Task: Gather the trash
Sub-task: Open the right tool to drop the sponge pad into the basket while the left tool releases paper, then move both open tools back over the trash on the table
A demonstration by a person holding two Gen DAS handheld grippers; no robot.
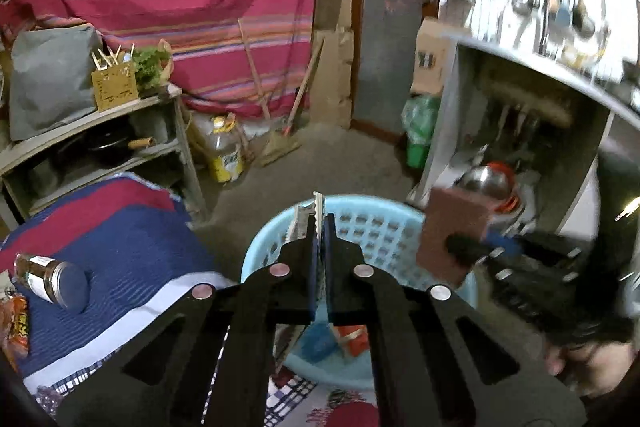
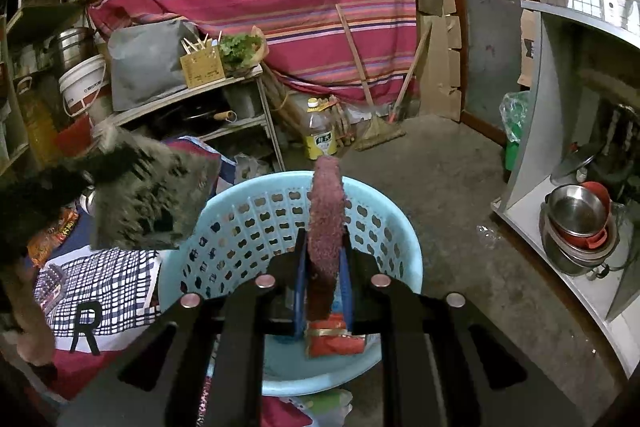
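Left gripper clamped tight on a thin silvery serrated-edge wrapper, mostly hidden btwn the fingers, over the light-blue perforated plastic basket. Right gripper pinching a maroon fuzzy scrub pad edge-on above same basket; red packet at its bottom, partly covered.

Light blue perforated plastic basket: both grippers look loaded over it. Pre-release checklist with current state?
1. Left gripper shut on the thin silvery serrated-edge wrapper: ok.
2. Right gripper shut on the maroon scouring pad: ok.
3. Wrapper over the light blue perforated plastic basket: ok in the left wrist view.
4. Pad over the basket: ok; it stands on edge above the opening in the right wrist view.
5. Room in the basket: ok; only a red packet and a blue scrap lie at the bottom.
6. Trash left on the blue striped cloth: not ok; a metal-lidded glass jar and an orange snack wrapper remain.
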